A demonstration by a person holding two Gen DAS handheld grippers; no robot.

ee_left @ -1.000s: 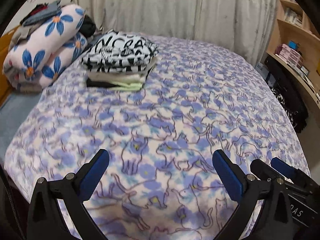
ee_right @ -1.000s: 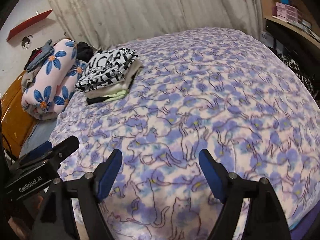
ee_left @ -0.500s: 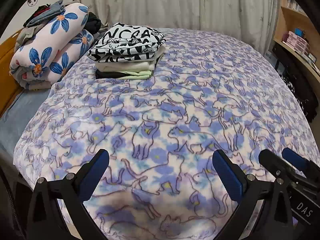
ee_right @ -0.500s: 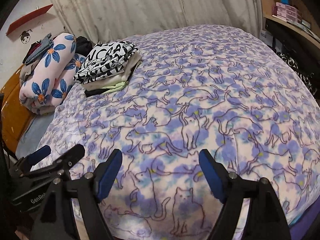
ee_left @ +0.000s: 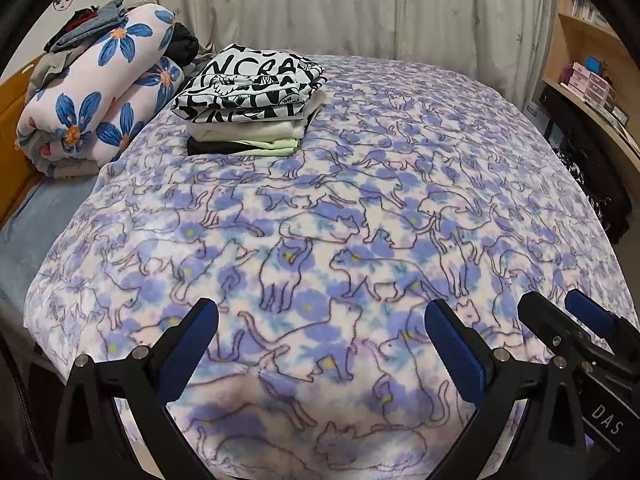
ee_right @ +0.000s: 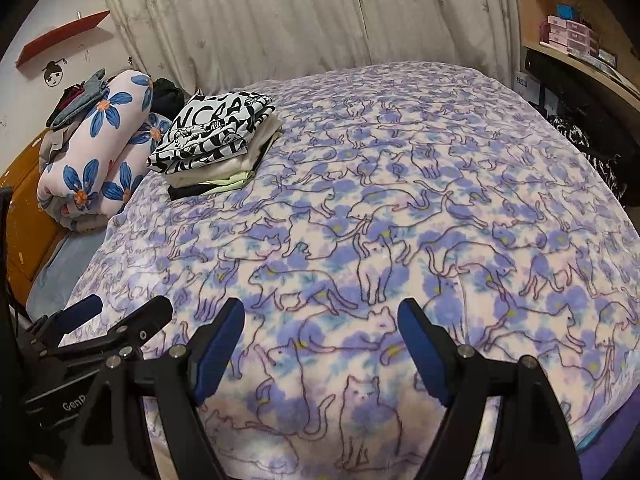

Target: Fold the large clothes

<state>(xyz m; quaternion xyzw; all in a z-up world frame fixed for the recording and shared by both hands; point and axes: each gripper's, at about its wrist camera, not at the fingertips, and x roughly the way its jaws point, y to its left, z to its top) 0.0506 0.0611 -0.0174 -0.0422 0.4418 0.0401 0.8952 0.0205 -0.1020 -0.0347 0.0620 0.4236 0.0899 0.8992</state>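
A stack of folded clothes (ee_left: pixel 248 108) (ee_right: pixel 216 140), topped by a black-and-white lettered shirt, sits at the far left of the bed. The bed carries a purple cat-print blanket (ee_left: pixel 360 220) (ee_right: pixel 380 208). My left gripper (ee_left: pixel 320 320) hangs open over the blanket's near edge, nothing between its blue pads. My right gripper (ee_right: pixel 320 320) is open too, just to the right of the left one, over the same near edge. The right gripper's fingers (ee_left: pixel 560 320) show at the right of the left wrist view; the left gripper's fingers (ee_right: pixel 120 320) show at the lower left of the right wrist view.
A rolled pink quilt with blue flowers (ee_left: pixel 92 100) (ee_right: pixel 100 148) lies at the bed's left end, with loose clothes on top. A curtain (ee_left: pixel 340 8) hangs behind. Wooden shelves with boxes (ee_left: pixel 584 76) stand at the right, dark bags (ee_left: pixel 592 184) below them.
Both views have tipped up and pulled back a little: the folded stack and quilt sit lower in the frames, and more of the blanket's near edge shows. Both grippers stay open.
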